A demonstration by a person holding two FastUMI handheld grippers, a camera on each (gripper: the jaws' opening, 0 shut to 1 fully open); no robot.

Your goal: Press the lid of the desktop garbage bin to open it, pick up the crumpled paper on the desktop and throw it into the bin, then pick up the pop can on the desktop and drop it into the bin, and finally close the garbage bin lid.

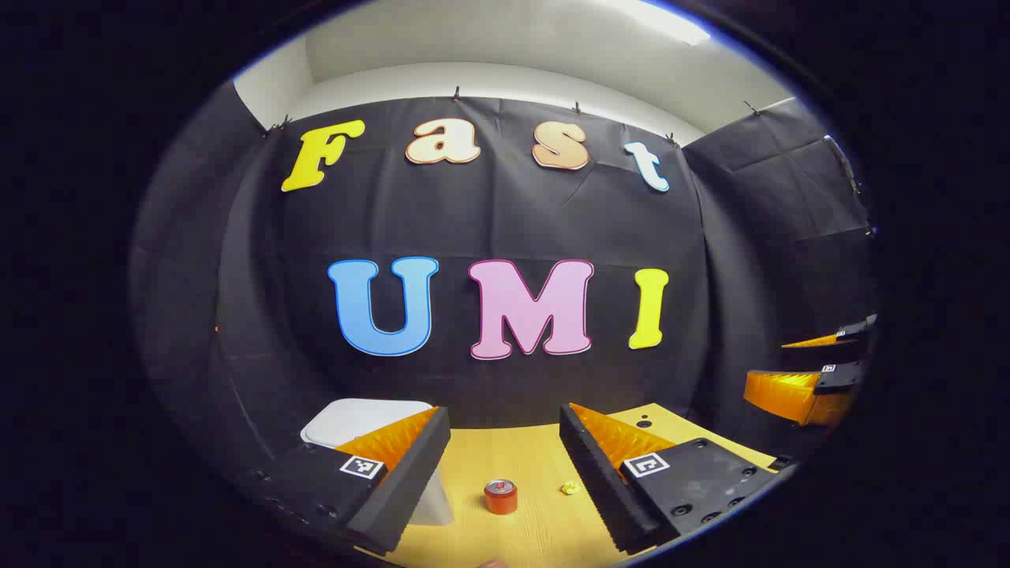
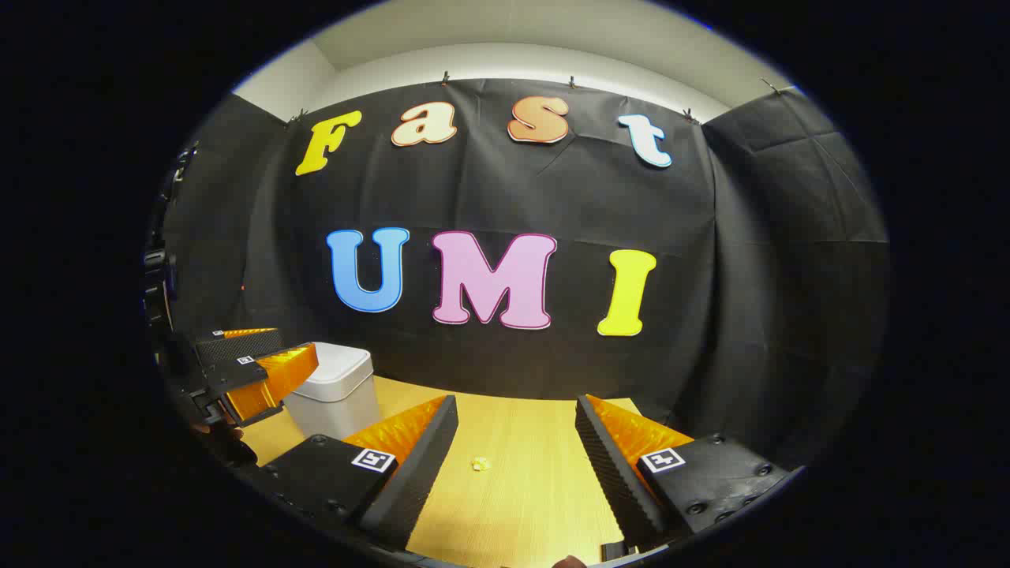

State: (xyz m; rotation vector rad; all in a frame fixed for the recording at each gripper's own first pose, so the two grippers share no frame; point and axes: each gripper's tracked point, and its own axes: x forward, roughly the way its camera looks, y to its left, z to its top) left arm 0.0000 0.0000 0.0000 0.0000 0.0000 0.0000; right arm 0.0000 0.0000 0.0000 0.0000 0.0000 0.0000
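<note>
— two grippers, both with fingers spread wide and holding nothing?
— yes. the left gripper (image 1: 505, 465) hangs above the wooden desktop (image 1: 536, 457), and the pop can (image 1: 500, 497) stands upright between its fingers, farther ahead.
— the crumpled paper?
— a small yellow wad (image 1: 570, 488) just right of the can, near the right finger. in the right gripper view it (image 2: 480, 464) lies between the right gripper (image 2: 517, 457) fingers, apart from both.
— the garbage bin?
— white, lid shut (image 2: 338, 386), at the desk's left, beside the left gripper (image 2: 256, 371).
</note>
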